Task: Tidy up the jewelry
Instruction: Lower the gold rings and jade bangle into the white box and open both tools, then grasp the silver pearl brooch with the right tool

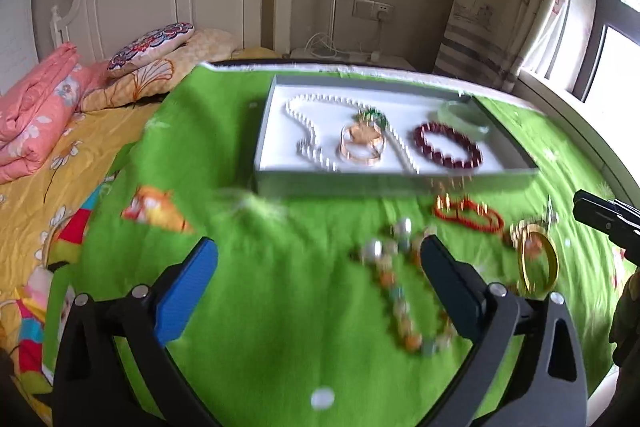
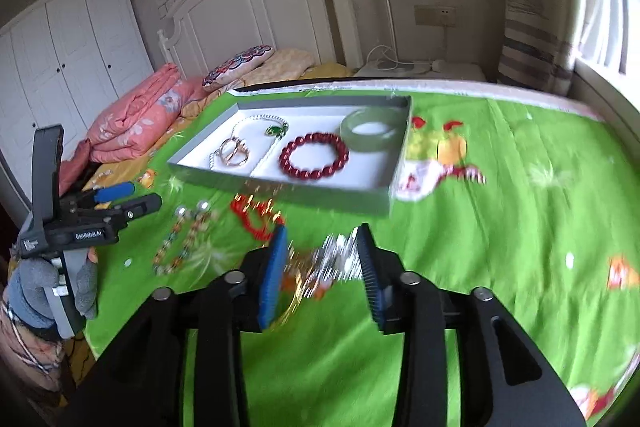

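tray [image 1: 400, 181] on blanket [image 1: 280, 287] | bracelets in tray [image 1: 448, 145] | beaded strand [image 1: 404, 291] before tray

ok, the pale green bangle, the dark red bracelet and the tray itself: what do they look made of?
Pale green bangle: jade or glass by the look, milky, translucent, smooth sheen.
Dark red bracelet: round glossy beads with highlights, maybe polished stone, glass or resin; can't tell which.
Tray: stiff grey walls and matte white floor, likely card or board with a fabric-like lining, though blur leaves that open.
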A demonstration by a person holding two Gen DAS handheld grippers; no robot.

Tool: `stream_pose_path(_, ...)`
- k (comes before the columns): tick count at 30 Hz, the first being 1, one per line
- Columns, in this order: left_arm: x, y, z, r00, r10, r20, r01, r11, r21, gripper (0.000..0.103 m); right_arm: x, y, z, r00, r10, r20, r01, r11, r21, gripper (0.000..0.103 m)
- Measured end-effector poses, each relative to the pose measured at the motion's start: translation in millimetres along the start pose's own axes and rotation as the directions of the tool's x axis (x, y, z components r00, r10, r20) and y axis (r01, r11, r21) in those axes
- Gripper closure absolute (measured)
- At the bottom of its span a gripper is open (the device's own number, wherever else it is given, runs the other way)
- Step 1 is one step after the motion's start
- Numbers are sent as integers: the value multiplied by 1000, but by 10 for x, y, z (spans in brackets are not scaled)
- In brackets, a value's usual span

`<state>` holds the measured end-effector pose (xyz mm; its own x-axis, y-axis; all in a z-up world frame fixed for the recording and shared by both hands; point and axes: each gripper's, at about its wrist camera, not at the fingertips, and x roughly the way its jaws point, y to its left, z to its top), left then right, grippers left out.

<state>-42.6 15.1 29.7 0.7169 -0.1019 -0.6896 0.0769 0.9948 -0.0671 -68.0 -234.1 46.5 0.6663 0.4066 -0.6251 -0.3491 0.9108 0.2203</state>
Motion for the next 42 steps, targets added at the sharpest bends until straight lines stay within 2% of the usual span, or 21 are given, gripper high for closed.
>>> stream_pose_path(3,-75,135,-91,1000,-25,17,26,998,-61,3,-5,1,-108,1000,6,-29,-5,1000,23,62)
stream_pose_path(7,-31,319,-89,994,-107,8,107,983,-149,3,35,73,-143,999,5,-50,-6,1000,-12,62)
stream_pose_path(10,9,443,-87,993,-116,-8,111,970,-215,3,107,163,-157,997,-12,-79,8,998,-61,62)
stream_pose_path(13,-32,426,-92,992,-124,14,124,971,-205,3,132,122,-165,996,5,-93,-8,999,-35,62)
stream_pose_path(17,-54,417,-87,991,-134,24,136,972,-193,3,100,-10,-153,998,12,-66,-10,999,41,62)
stream_pose_path(21,-66,427,-88,989,-143,28,145,970,-196,3,130,-61,-119,996,-54,-77,61,994,86,62)
stream_pose_path(24,-59,404,-79,989,-147,32,150,969,-194,3,163,-89,-78,994,-67,-84,76,992,102,44)
stream_pose_path(25,-57,404,-80,988,-149,33,152,969,-193,3,165,-94,-52,994,-75,-75,82,991,107,34)
stream_pose_path(26,-58,403,-80,988,-151,33,154,969,-193,3,168,-103,-24,995,-76,-66,83,990,115,29)
stream_pose_path(29,-57,395,-80,988,-154,34,158,969,-192,3,225,-143,63,997,-49,-66,59,985,159,28)
stream_pose_path(33,-56,395,-79,987,-155,34,159,969,-192,3,389,-127,116,990,-83,-110,99,985,142,28)
stream_pose_path(34,-56,394,-80,987,-155,34,159,968,-192,3,416,-130,107,989,-85,-120,102,985,138,30)
stream_pose_path(37,-57,390,-79,987,-155,33,159,969,-191,3,427,-86,84,989,-93,-117,106,989,108,48)
stream_pose_path(38,-57,389,-78,987,-154,34,158,969,-191,3,414,-80,81,990,-86,-109,97,990,101,60)
stream_pose_path(39,-57,390,-82,988,-154,34,157,969,-191,3,405,-78,76,991,-85,-103,95,991,95,66)
stream_pose_path(42,-56,389,-81,988,-153,33,156,969,-191,3,360,-82,55,992,-88,-88,97,990,98,72)
